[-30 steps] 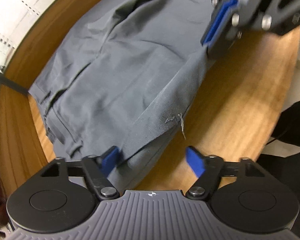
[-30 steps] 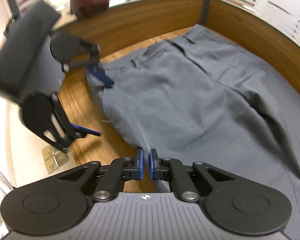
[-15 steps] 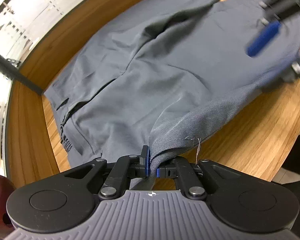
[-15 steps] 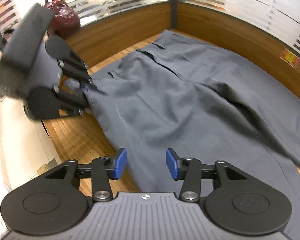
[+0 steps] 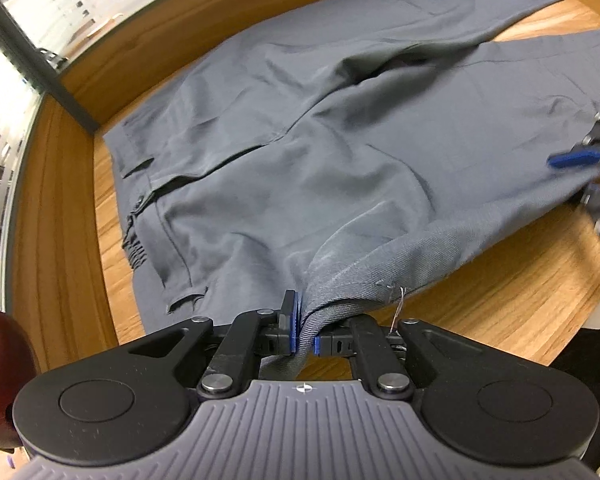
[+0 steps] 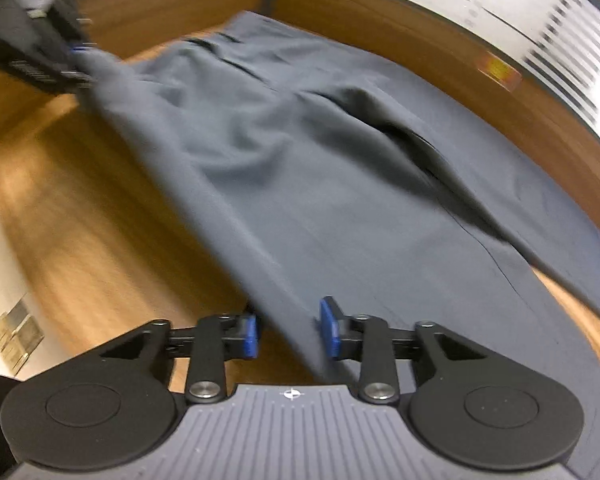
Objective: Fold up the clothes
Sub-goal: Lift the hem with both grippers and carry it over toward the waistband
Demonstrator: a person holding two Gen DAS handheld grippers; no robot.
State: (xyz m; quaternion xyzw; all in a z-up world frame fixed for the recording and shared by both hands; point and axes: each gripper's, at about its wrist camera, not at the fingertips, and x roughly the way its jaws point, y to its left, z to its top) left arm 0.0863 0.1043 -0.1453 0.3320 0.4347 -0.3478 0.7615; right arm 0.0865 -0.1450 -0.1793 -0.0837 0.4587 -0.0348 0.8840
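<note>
Grey trousers lie spread on a wooden table, waistband at the left, legs running off to the right. My left gripper is shut on the near side edge of the trousers and lifts a fold of cloth. In the right wrist view the trousers fill the middle, and my right gripper straddles their near edge further along the leg. Its jaws are closing with the cloth edge between them, the pads still apart from it. The left gripper shows blurred at the upper left, holding the cloth.
A raised wooden rim runs around the table's far and left sides. A dark red rounded object sits at the lower left. A dark post stands behind the rim. Bare wood lies left of the trousers.
My left gripper closed on the trousers' edge and lifted it. My right gripper let go of the edge, opened, slid along the leg away from the left one, and its jaws have narrowed again.
</note>
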